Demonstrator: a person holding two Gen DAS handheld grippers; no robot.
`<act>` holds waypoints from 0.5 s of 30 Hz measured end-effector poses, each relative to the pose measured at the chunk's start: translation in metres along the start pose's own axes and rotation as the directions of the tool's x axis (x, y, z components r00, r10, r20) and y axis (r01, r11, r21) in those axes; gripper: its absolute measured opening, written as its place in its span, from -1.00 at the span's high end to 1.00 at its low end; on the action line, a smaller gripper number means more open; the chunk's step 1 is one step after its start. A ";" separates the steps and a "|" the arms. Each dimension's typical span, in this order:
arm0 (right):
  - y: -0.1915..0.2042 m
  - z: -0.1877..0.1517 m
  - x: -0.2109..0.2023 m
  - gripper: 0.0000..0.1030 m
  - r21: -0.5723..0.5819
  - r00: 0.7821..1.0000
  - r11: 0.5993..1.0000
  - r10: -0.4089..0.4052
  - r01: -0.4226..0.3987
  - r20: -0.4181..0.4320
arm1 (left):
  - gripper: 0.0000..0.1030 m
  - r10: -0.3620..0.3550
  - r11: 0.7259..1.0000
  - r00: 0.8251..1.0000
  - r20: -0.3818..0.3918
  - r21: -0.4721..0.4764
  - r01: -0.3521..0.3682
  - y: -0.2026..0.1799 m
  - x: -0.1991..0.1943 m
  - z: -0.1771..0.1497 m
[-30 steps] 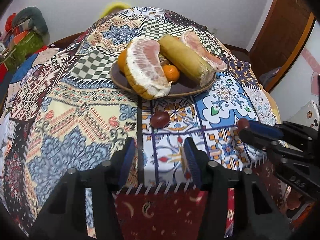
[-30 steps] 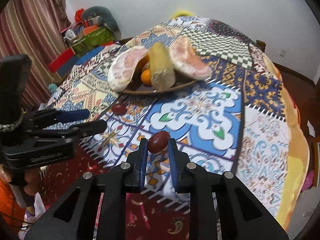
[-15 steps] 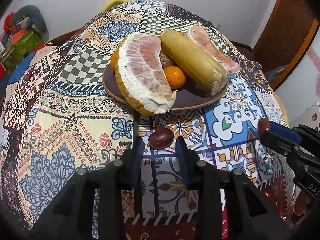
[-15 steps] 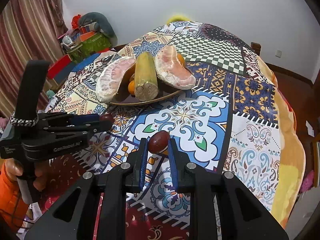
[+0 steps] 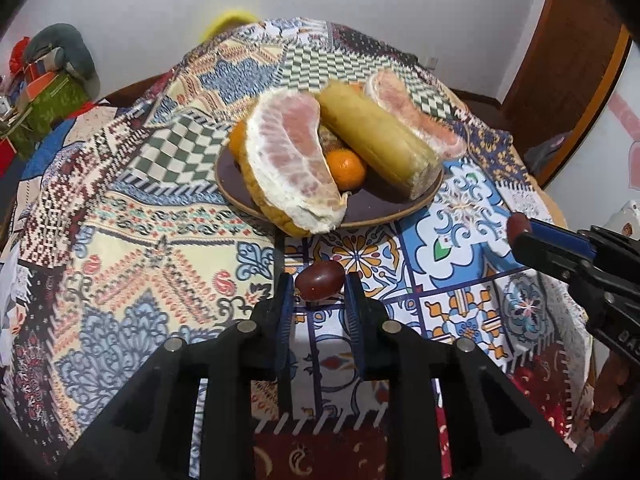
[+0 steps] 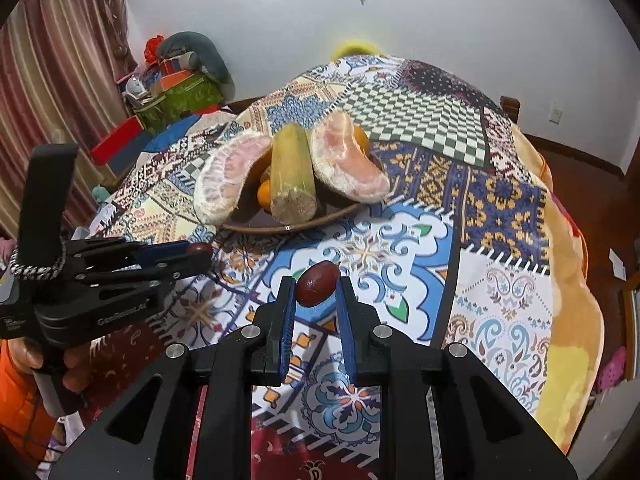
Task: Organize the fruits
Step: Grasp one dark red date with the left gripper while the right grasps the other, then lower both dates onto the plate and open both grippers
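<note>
Holding one small dark red fruit in each of my tongs, I am poised above a counter (image 5: 120, 240) draped in a patchwork cloth.

On my left, the left tongs (image 5: 318, 286) have just been closing and now pinch a glossy red-brown fruit, the left date (image 5: 320, 285), between their blue pads. It sits at the very tips, close above the cloth; whether it has left the surface I cannot tell.

Beyond it, in the middle of the counter, stands the brown plate (image 5: 372, 208). It already carries two peeled pomelo pieces, the near pomelo half (image 5: 292, 160) leaning over the front rim, a long yellowish stalk (image 5: 376, 140) lying between them, and a small orange (image 5: 346, 168) tucked underneath.

To my right, the right tongs (image 6: 316, 290) are pressed onto a second fruit of the same kind, the right date (image 6: 317, 283), held above the blue-and-white patch of cloth.

By my judgement the task is well along: the large fruits are on the plate, and the two small fruits in my tongs are what remains to set there. The plate looks crowded, with free room mostly along its front edge.
</note>
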State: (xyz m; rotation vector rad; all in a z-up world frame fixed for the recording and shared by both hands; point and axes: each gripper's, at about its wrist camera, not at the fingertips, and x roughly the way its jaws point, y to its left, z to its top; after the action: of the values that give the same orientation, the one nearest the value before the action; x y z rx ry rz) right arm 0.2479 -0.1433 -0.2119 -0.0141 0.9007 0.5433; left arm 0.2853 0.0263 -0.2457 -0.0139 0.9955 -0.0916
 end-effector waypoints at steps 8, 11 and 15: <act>0.004 0.018 0.000 0.64 -0.018 0.999 1.000 -0.008 0.008 0.039 | 0.50 -0.019 1.000 0.996 0.085 0.000 0.019 -0.001 -0.034 0.014; 0.003 0.025 0.003 0.64 -0.023 0.999 1.000 -0.010 0.011 0.047 | 0.50 -0.023 1.000 0.994 0.107 -0.005 0.024 -0.004 -0.038 0.022; 0.002 0.034 0.009 0.64 -0.029 0.998 0.999 -0.011 0.012 0.055 | 0.50 -0.033 0.999 0.993 0.113 -0.014 0.035 -0.006 -0.031 0.034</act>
State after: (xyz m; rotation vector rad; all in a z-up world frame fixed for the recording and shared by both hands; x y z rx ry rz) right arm 0.2768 -0.1298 -0.1972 -0.0309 0.8383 0.5439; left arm 0.2965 0.0216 -0.2010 -0.0501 0.8835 -0.1128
